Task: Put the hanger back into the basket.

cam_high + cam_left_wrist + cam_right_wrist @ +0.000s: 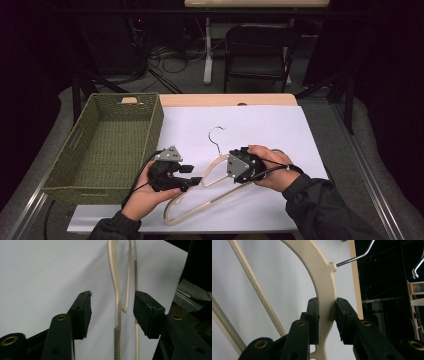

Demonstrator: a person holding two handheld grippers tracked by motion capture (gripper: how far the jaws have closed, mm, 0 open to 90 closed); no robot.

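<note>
The cream hanger (210,192) lies flat on the white sheet near the desk's front edge. The right gripper (327,315) — hand curled over its body, forearm coming in from the front right corner — has its fingers clamped on the hanger's broad shoulder. The left gripper (112,312) points along the desk, fingers spread wide around the hanger's thin bars — touching neither.

A person's two hands each hold a tool, left (196,181) and right (231,168), over a cream clothes hanger (200,202) on a white-covered surface (260,130), beside a green woven basket (59,170).
</note>
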